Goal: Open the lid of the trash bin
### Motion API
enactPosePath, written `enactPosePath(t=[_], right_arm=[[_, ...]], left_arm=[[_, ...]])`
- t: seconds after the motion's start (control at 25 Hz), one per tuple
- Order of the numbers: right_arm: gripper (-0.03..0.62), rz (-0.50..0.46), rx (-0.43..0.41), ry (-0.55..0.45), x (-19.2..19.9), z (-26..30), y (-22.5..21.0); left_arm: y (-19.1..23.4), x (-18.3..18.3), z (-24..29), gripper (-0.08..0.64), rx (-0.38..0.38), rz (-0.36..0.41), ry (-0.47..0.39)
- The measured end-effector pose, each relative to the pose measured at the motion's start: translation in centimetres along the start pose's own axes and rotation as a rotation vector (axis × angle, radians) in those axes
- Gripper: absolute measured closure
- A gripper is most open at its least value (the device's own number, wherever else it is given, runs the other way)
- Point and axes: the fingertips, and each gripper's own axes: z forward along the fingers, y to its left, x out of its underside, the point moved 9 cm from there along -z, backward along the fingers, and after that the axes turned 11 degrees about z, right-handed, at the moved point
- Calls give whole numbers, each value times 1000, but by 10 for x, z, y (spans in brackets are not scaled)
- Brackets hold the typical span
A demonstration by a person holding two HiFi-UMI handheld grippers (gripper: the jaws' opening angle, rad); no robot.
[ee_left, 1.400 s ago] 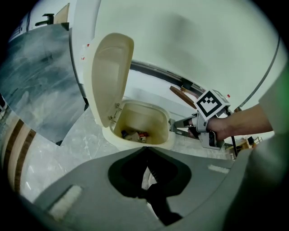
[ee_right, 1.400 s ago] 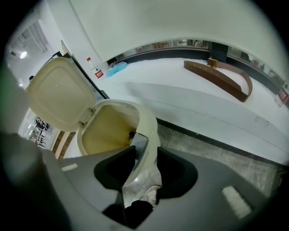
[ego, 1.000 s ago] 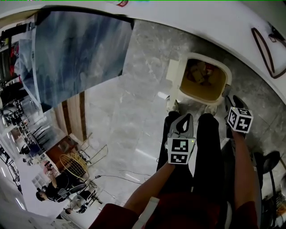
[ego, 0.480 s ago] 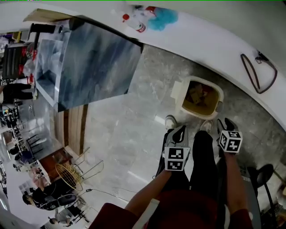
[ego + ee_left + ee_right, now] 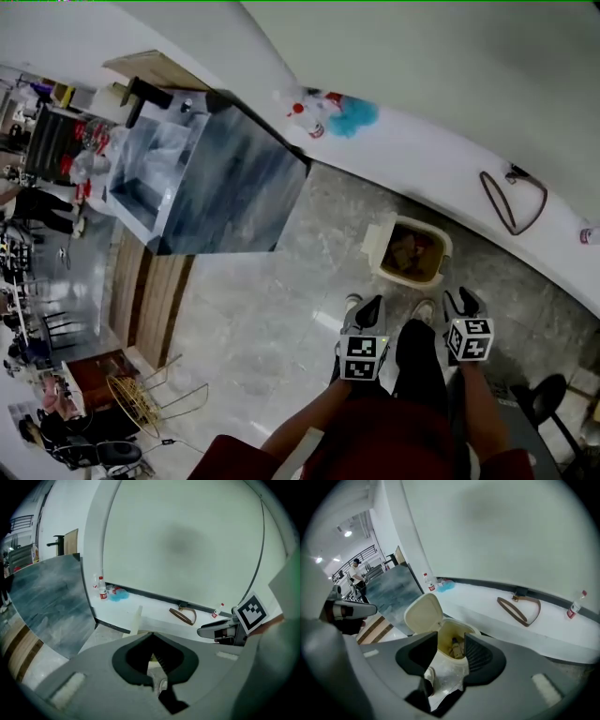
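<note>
A cream trash bin (image 5: 433, 246) stands on the grey floor against a white ledge. Its lid (image 5: 375, 246) is swung up at the left side, and rubbish shows inside. Both grippers hang over the person's legs, short of the bin and touching nothing. My left gripper (image 5: 367, 314) has its jaws closed together and holds nothing. My right gripper (image 5: 461, 302) is open. In the right gripper view the bin (image 5: 461, 626) and raised lid (image 5: 423, 612) show between and beyond the spread jaws of the right gripper (image 5: 451, 644). In the left gripper view the lid (image 5: 136, 619) appears edge-on above the left gripper (image 5: 152, 641).
A grey marbled counter (image 5: 220, 192) stands left of the bin. On the white ledge (image 5: 441, 159) behind it lie a brown strap (image 5: 511, 202), bottles (image 5: 300, 112) and a blue object (image 5: 354, 114). The person's shoes (image 5: 352, 305) are just in front of the bin. A chair base (image 5: 544, 394) is at the lower right.
The head view has pulled up and back, so the bin looks smaller and farther. Both grippers have drawn away from it toward the person. The lid stays up.
</note>
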Motion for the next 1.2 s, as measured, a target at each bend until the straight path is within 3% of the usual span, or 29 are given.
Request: enactPosePath(t=[0.24, 0.52, 0.68, 1.08, 1.2], right_arm=[[414, -20, -28, -96, -2, -49, 41], [413, -58, -37, -260, -33, -106, 77], [413, -86, -43, -402, -73, -134, 91], [411, -319, -20, -764, -164, -210, 137], [410, -359, -32, -849, -188, -232, 150]], left_arm=[[7, -28, -39, 554, 16, 64, -95], [36, -66, -81, 554, -48, 77, -229], [56, -99, -102, 554, -115, 141, -350], [62, -191, -178, 554, -239, 392, -698], [60, -212, -194, 554, -266, 400, -801]])
